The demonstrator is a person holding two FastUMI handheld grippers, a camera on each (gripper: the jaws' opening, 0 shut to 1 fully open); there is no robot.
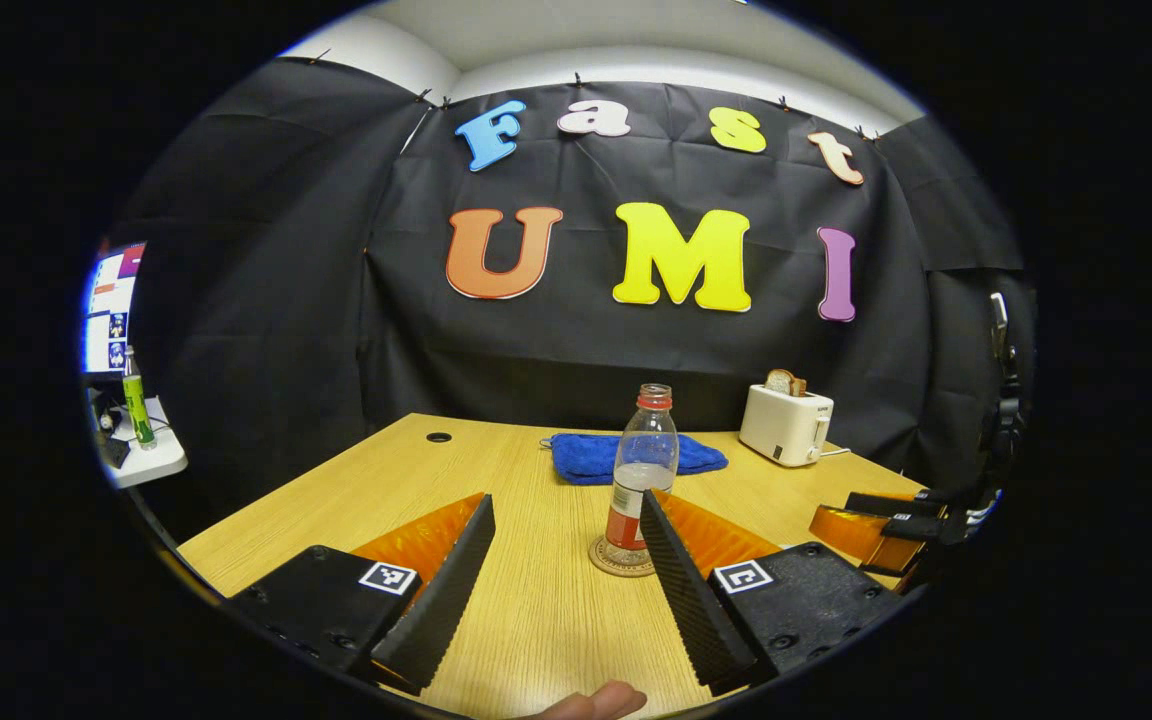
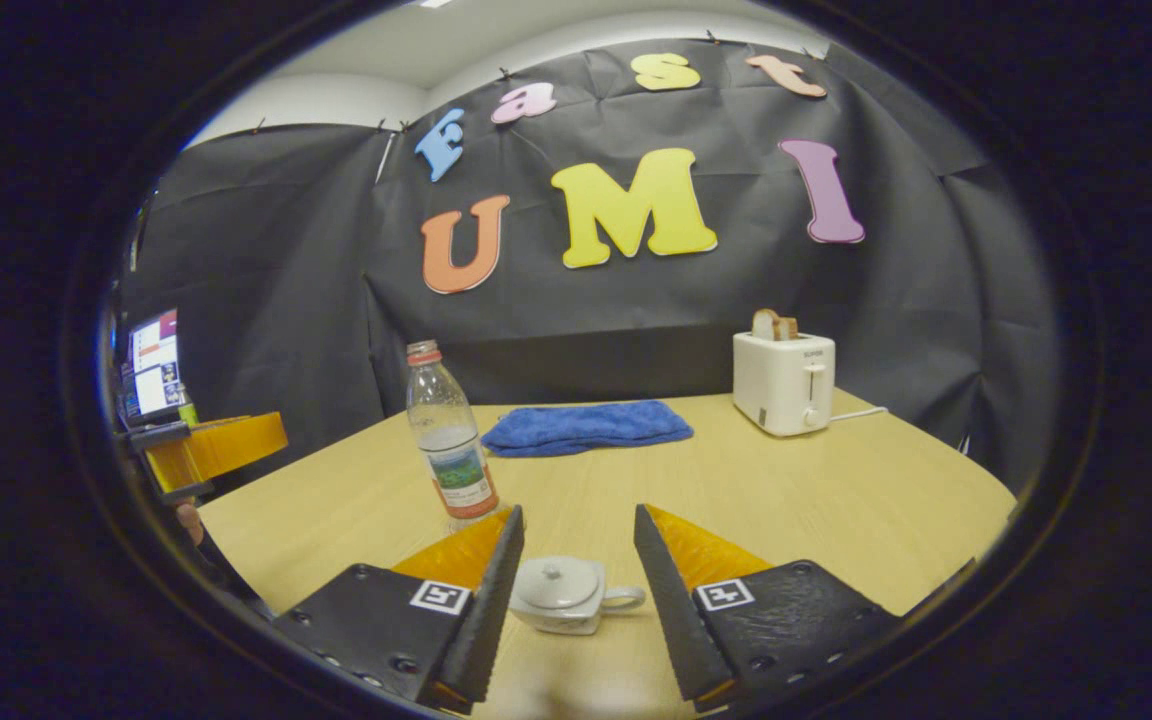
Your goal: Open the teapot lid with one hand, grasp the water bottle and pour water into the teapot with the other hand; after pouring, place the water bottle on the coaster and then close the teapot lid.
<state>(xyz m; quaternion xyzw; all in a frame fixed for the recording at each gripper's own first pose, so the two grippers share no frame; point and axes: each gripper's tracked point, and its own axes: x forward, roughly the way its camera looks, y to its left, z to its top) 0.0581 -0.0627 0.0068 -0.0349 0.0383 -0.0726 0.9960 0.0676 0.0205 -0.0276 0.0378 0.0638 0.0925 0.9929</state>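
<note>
A clear water bottle (image 1: 641, 465) with a red label, partly full, stands upright on a round coaster (image 1: 619, 560) in the left gripper view. My left gripper (image 1: 566, 505) is open just short of it, its right finger (image 1: 681, 570) overlapping the bottle's base. In the right gripper view a small white teapot (image 2: 561, 597) sits on the table with its lid (image 2: 552, 581) on, low between the spread fingers of my open right gripper (image 2: 579, 515). The bottle (image 2: 451, 450) stands just beyond that gripper's left finger (image 2: 491, 580). Nothing is held by either gripper.
A folded blue cloth (image 1: 636, 457) (image 2: 586, 425) lies at the back of the wooden table (image 1: 536, 600). A white toaster (image 1: 786, 425) (image 2: 784, 382) holding bread stands at the back right. The other gripper shows at each view's edge (image 1: 886, 520) (image 2: 206, 450). A side table (image 1: 141, 455) stands left.
</note>
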